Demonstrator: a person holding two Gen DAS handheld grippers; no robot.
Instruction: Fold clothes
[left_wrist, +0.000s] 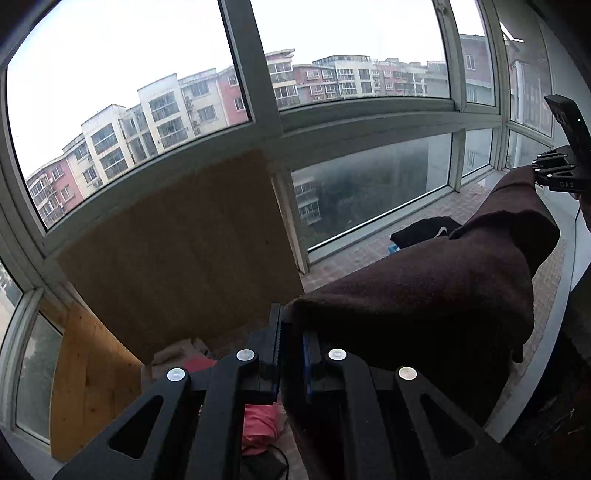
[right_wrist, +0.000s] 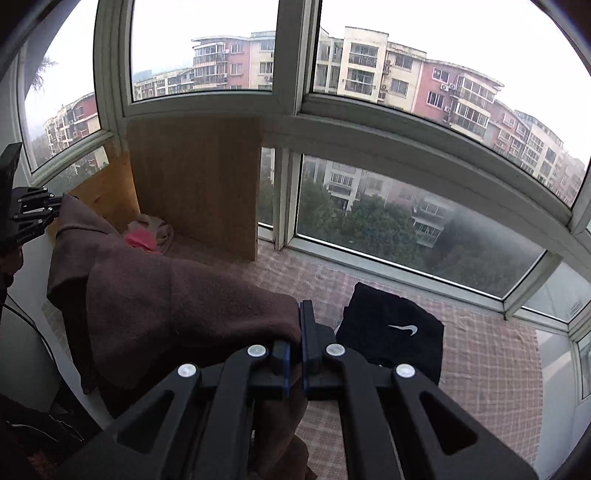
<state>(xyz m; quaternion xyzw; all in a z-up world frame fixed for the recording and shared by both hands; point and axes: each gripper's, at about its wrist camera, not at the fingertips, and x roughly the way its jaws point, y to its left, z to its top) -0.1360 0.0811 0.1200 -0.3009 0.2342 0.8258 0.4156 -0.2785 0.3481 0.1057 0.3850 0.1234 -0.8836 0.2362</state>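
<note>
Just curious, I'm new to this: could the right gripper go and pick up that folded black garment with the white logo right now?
Probably not yet. The right gripper is shut on the brown garment, stretched to the left gripper. The black garment lies uncovered just ahead.

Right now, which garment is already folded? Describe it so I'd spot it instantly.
Start at the low window pane, then drop to the checked cloth below it. The black garment lies there flat and square, with a white swoosh, unlike the brown garment.
</note>
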